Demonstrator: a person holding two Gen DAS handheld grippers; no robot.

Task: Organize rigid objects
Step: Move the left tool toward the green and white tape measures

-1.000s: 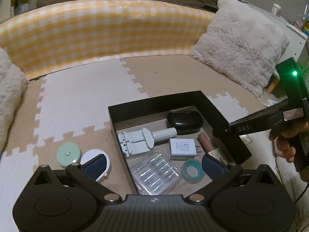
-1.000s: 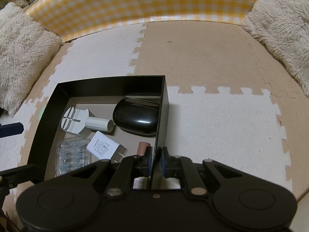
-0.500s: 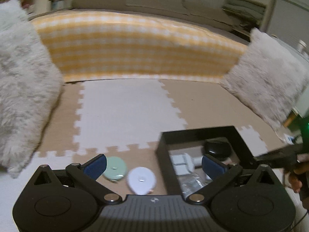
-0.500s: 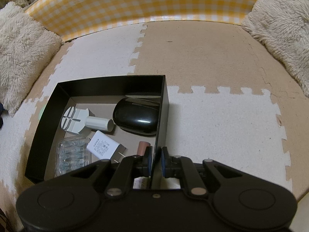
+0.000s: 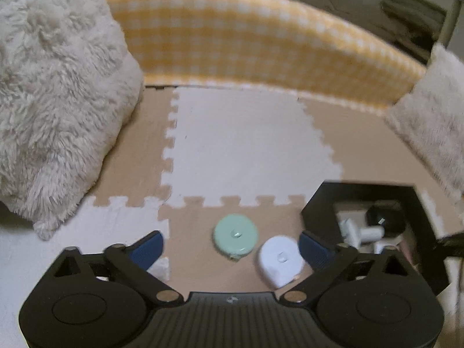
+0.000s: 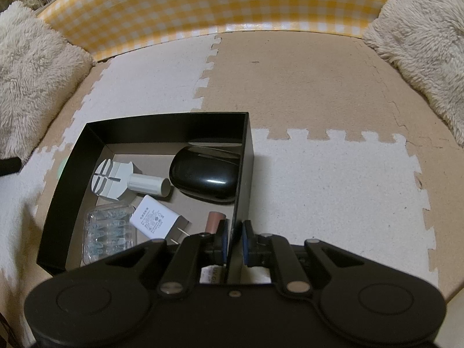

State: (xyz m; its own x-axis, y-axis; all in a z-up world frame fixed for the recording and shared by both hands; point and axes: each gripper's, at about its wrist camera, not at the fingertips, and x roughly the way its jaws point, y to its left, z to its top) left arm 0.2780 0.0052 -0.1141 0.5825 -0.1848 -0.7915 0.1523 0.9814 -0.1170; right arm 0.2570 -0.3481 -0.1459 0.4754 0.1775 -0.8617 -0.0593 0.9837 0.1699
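Between the spread left gripper (image 5: 232, 246) fingers lie two discs (image 5: 236, 235); right gripper (image 6: 234, 239) clamps the box wall (image 6: 242, 174).

black box (image 6: 243, 145) | mint green round case (image 5: 235, 235) | white case (image 5: 279, 261) | yellow-white checked cushion (image 6: 203, 3) | tan-white puzzle mat (image 6: 319, 87)

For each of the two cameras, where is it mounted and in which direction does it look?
Left wrist: on the open left gripper, looking down at the mint round case and white round case on the foam mat.
Right wrist: on the right gripper, shut on the black box wall, looking into the box.
Shared: the black box, the mat, the yellow checked cushion.
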